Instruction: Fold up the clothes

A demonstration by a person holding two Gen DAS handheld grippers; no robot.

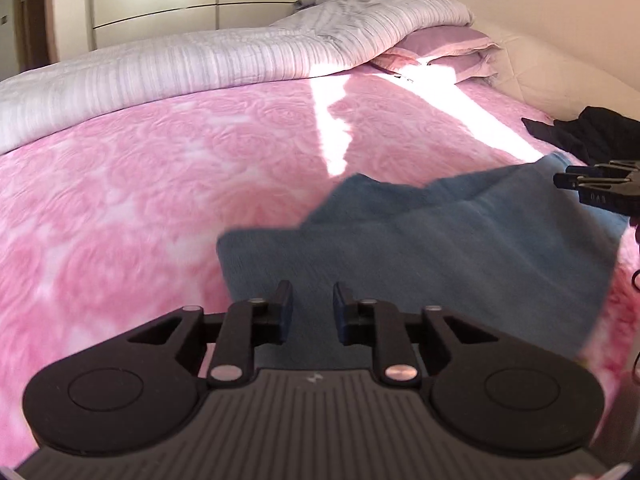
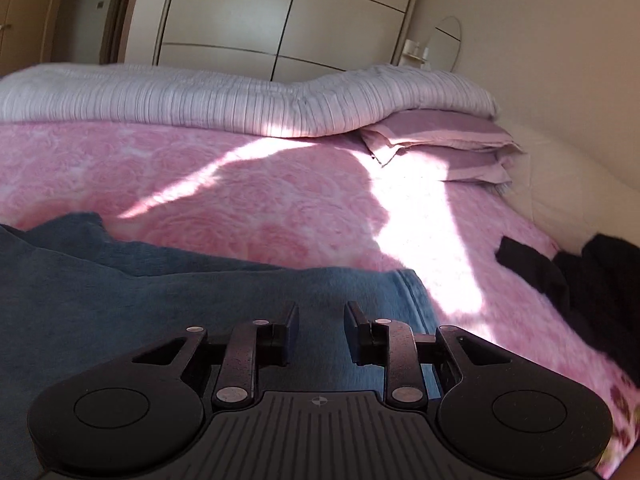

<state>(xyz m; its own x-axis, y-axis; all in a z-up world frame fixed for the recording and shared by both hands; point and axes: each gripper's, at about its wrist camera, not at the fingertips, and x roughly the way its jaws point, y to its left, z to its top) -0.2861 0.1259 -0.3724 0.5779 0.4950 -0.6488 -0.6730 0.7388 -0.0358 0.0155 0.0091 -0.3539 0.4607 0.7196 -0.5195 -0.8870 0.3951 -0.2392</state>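
A blue garment (image 1: 460, 240) lies spread and partly folded on the pink bedspread (image 1: 140, 200). My left gripper (image 1: 313, 294) hovers open over its near left edge, nothing between the fingers. In the right wrist view the same blue garment (image 2: 160, 292) fills the lower left, with a stitched hem at its right end. My right gripper (image 2: 322, 310) stands open above that end, holding nothing. The right gripper (image 1: 560, 180) also shows at the right edge of the left wrist view, over the garment's far right corner.
A black garment (image 2: 580, 276) lies bunched at the bed's right side, also seen as the black garment (image 1: 588, 132). A rolled striped duvet (image 2: 240, 100) and mauve pillows (image 2: 448, 140) lie along the far side. Cream wardrobe doors (image 2: 280, 12) stand behind. A sunlit strip crosses the bedspread (image 2: 240, 200).
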